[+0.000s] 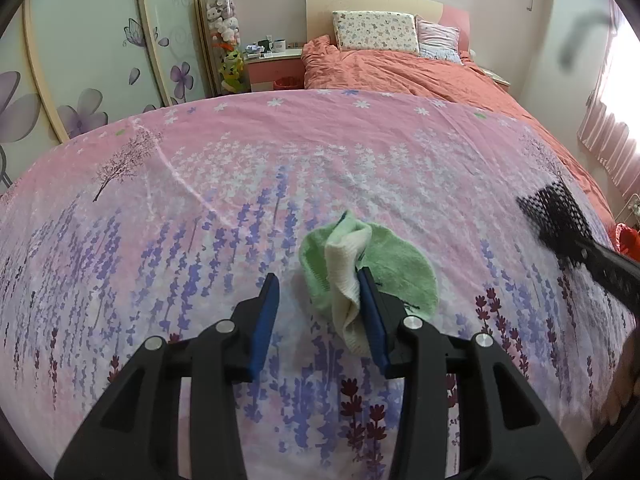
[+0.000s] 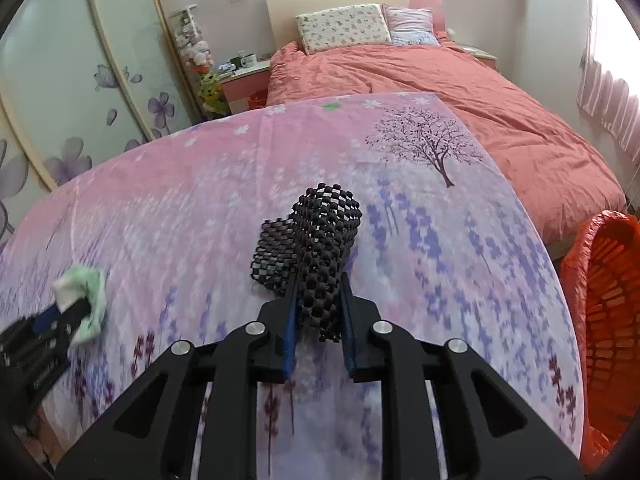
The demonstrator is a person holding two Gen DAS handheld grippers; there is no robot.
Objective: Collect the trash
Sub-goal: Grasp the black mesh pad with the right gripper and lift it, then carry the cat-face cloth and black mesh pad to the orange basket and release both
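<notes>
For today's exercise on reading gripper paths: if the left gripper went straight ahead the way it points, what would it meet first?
Probably the green and white cloth, already against the left gripper's right finger; beyond it only the floral bedsheet, though depth is unclear.

Left gripper (image 1: 320, 304): jaws apart, right finger touching the green cloth (image 1: 396, 268)
Green cloth: crumpled on the floral sheet (image 1: 280, 168)
Black mesh (image 1: 554, 212): far right of the cloth
</notes>
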